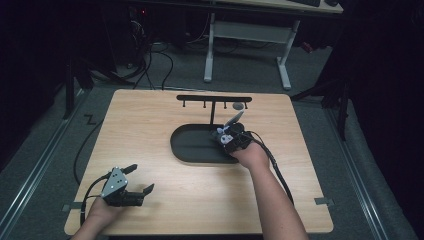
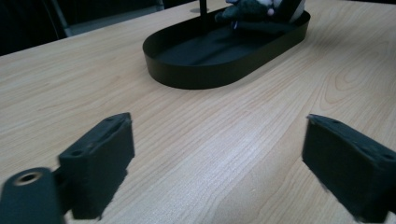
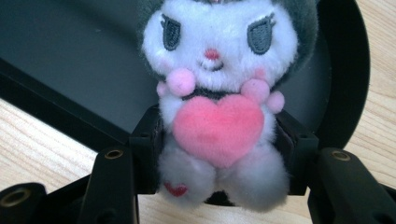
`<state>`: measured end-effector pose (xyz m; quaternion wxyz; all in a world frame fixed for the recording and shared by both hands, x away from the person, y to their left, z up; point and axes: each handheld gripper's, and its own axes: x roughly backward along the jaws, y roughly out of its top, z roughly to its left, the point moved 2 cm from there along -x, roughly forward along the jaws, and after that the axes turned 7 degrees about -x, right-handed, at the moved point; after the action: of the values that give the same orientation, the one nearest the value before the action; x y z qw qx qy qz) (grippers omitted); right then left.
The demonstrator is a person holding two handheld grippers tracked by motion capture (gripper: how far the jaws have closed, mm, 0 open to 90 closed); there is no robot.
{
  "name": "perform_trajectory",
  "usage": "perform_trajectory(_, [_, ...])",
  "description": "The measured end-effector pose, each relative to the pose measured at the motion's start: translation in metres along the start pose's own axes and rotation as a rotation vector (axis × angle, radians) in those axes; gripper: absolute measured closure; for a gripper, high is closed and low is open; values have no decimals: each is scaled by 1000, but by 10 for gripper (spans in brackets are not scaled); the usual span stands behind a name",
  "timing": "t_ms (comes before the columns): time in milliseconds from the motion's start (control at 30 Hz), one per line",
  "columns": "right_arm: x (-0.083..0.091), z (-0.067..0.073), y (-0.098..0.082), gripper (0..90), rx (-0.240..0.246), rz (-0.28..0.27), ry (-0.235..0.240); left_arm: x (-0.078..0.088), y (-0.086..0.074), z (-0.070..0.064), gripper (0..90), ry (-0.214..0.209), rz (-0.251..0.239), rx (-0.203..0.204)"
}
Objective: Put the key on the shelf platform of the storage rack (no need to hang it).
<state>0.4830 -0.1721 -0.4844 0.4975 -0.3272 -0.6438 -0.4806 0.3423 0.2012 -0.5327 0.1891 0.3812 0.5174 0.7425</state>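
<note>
Right gripper view: plush toy (image 3: pixel 219 112), white face, dark hood, pink heart on its chest, pinched at the body between the two black fingers (image 3: pixel 148 154) of the right gripper (image 3: pixel 219 158). Toy sits upright between the pads, its feet hanging below them. Behind the fingers lies the oval black tray (image 3: pixel 70 70); pale wood of the counter (image 3: pixel 37 140) shows beneath them.

High view: right gripper (image 1: pixel 229 136) holds the plush toy (image 1: pixel 225 134) over the right end of the tray (image 1: pixel 192 145). A black rack (image 1: pixel 214 99) with small hooks stands at the tray's far side, beyond the fingers. Left gripper (image 1: pixel 139 179) rests low over the near left corner of the counter (image 1: pixel 150 120), well apart from the tray.

Left gripper view: fingers (image 2: pixel 100 163) of the left gripper (image 2: pixel 219 163) are spread wide, nothing between them but bare counter (image 2: pixel 210 140). Tray (image 2: pixel 196 70) lies ahead of them, plush toy (image 2: pixel 257 9) at its far end.
</note>
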Motion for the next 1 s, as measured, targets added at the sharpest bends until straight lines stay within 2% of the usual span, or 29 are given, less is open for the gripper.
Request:
perform_trajectory(33, [-2, 1, 0, 455, -4, 3, -1, -1, 0, -1, 153, -2, 5, -6])
perform_trajectory(100, [-4, 1, 0, 453, -2, 13, -3, -1, 0, -2, 153, -3, 14, -20])
perform_trajectory(233, [-8, 2, 0, 442, 5, 25, -9, -2, 0, -3, 153, -12, 21, -22])
perform_trajectory(333, [-9, 5, 0, 346, 1, 20, -2, -1, 0, -2, 153, -18, 21, -15])
perform_trajectory(433, [-2, 9, 1, 250, 19, -23, -13, -2, 0, -3, 153, -15, 25, -24])
perform_trajectory(500, [4, 8, 0, 233, 13, -38, -13, -3, 0, -4, 154, -17, 24, -30])
perform_trajectory(667, [18, 5, -6, 231, 9, -72, -19, -3, 0, -5, 154, -15, 26, -32])
perform_trajectory(700, [22, 5, -9, 236, 0, -84, -12, -3, 0, -5, 154, -14, 26, -31])
perform_trajectory(767, [29, 4, -18, 235, 13, -104, 15, -4, 0, -5, 154, -14, 32, -36])
perform_trajectory(833, [31, 4, -22, 237, 27, -113, 10, -4, 0, -5, 153, -14, 32, -37])
perform_trajectory(900, [36, 3, -32, 241, 19, -133, 24, -4, 0, -5, 154, -11, 34, -32])
perform_trajectory(967, [38, 2, -36, 243, 27, -140, 20, -4, 0, -5, 154, -11, 33, -30])
perform_trajectory(1000, [39, 1, -39, 248, 19, -145, 33, -4, 0, -5, 154, -12, 35, -31])
